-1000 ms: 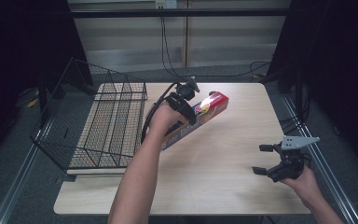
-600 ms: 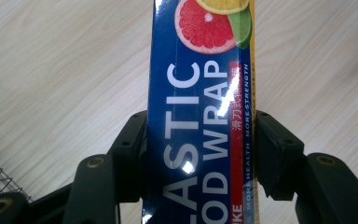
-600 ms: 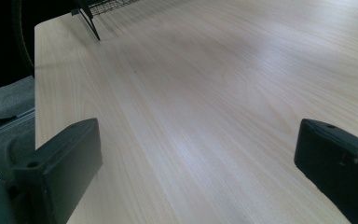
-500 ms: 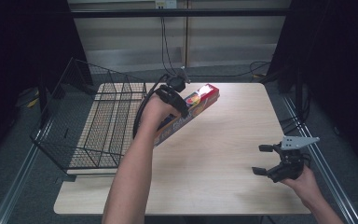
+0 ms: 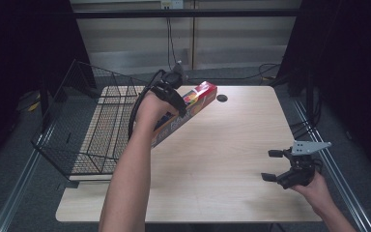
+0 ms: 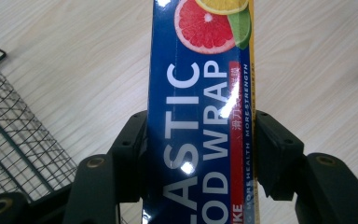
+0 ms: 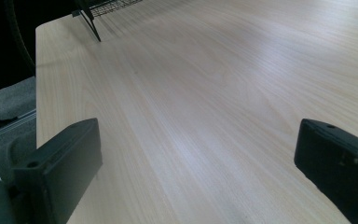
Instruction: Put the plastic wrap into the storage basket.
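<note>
At the far left stood the wire basket [image 5: 84, 130], its bottom lying on the left part of the surface [image 5: 232, 159] and its tall side leaning out past the edge; in my left gripper view a corner of its mesh [image 6: 14, 140] showed at the left edge. Just right of the basket, my left arm reached forward from the bottom of the high view, and my left gripper [image 5: 174, 99] was clamped on the box [image 5: 188, 108], a long blue carton with a red end that pointed toward the far right, slanting across the surface near the basket's right rim. I could not tell from above whether the box touched the wood or hung just over it. In my left gripper view the two black jaws pressed against both long sides of the box [image 6: 200, 121], whose face read "PLASTIC FOOD WRAP" in part, with a cut grapefruit and a lime printed at the far end. Beyond the red end a small dark round spot [image 5: 221, 98] sat on the surface. Well apart from all this, near the right front corner, my right hand [image 5: 316, 186] held the right gripper [image 5: 273, 165] with its jaws wide apart and nothing between them; my right gripper view showed bare pale wood [image 7: 205, 102] between the two pads.
</note>
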A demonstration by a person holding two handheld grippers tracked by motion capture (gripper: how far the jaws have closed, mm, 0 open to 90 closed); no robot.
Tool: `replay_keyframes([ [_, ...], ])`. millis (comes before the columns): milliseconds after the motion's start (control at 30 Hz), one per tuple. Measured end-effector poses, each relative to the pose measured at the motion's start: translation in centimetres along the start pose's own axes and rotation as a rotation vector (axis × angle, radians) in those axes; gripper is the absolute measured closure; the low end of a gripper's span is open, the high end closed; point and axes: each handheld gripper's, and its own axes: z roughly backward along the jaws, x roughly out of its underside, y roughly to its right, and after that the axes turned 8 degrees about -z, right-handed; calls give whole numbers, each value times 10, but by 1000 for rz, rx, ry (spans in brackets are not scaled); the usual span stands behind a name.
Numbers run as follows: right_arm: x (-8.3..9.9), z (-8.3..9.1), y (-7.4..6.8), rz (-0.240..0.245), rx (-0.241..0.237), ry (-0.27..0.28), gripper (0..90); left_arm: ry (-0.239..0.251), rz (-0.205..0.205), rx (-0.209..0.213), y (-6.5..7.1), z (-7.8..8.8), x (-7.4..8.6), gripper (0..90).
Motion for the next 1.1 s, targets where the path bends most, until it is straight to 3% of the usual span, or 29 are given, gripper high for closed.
replay_keyframes([
  [100, 0, 0, 0, 1, 1, 1, 7, 1, 26, -7, -2, 7, 1, 446],
  [167, 0, 0, 0, 3, 3, 4, 7, 1, 18, -22, -5, 12, 2, 445],
  [567, 0, -1, -1, -1, -1, -2, 7, 18, 62, -37, -15, 32, 12, 445],
  [600, 0, -1, -1, -1, -3, -6, 7, 21, 83, -46, -17, 36, 14, 445],
  [1100, 0, -1, -1, 2, -1, -5, 7, 36, 181, -111, -32, 67, 35, 445],
])
